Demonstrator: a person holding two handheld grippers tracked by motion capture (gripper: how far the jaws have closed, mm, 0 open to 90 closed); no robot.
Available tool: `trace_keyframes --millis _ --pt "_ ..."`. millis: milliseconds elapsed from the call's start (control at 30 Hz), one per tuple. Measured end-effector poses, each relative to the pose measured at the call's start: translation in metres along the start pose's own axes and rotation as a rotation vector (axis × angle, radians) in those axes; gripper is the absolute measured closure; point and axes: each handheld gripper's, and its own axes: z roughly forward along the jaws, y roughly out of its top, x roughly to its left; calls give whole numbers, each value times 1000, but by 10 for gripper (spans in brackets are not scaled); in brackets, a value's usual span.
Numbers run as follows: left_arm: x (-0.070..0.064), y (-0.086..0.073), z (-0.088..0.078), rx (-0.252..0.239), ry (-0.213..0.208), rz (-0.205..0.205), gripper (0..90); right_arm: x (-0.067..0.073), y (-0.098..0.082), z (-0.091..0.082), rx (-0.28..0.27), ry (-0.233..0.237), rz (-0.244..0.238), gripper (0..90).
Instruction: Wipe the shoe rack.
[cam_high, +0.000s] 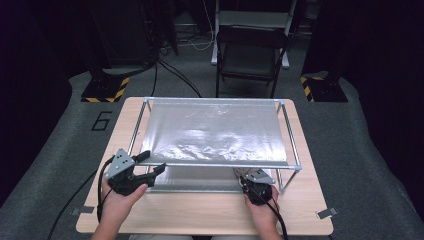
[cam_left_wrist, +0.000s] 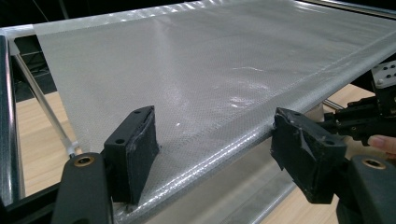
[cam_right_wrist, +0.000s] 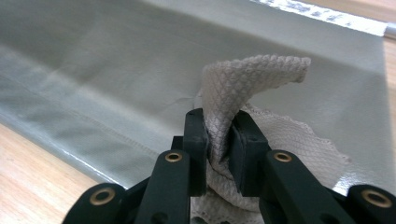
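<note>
Right gripper (cam_right_wrist: 218, 140) is clamped tight on a crumpled white waffle-textured cloth (cam_right_wrist: 252, 88), held under the front edge of the silvery translucent sheet stretched on a metal rod frame (cam_high: 215, 131) over the lower sheet. Left gripper (cam_left_wrist: 215, 140) has jaws wide apart, straddling the sheet's front edge, holding nothing. Light wooden table (cam_high: 200, 215) underneath.

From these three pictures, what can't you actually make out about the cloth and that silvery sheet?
- Cloth: in the right gripper view the right gripper covers its lower part, so its full size is unknown.
- High view: the right gripper's tips are hidden under the sheet and the frame's front bar.
- Left gripper view: the left gripper is open around the sheet's edge; whether it touches is unclear.
</note>
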Motion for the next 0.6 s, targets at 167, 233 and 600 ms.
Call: trace_keyframes --millis 167,233,600 --pt "0 0 0 5 -2 3 312 -24 -7 -13 4 -67 35 777" --pt "-1 0 1 3 1 5 312 -30 -9 -16 1 -56 82 776" --pt "-1 0 1 3 1 4 313 19 8 9 -19 108 26 767"
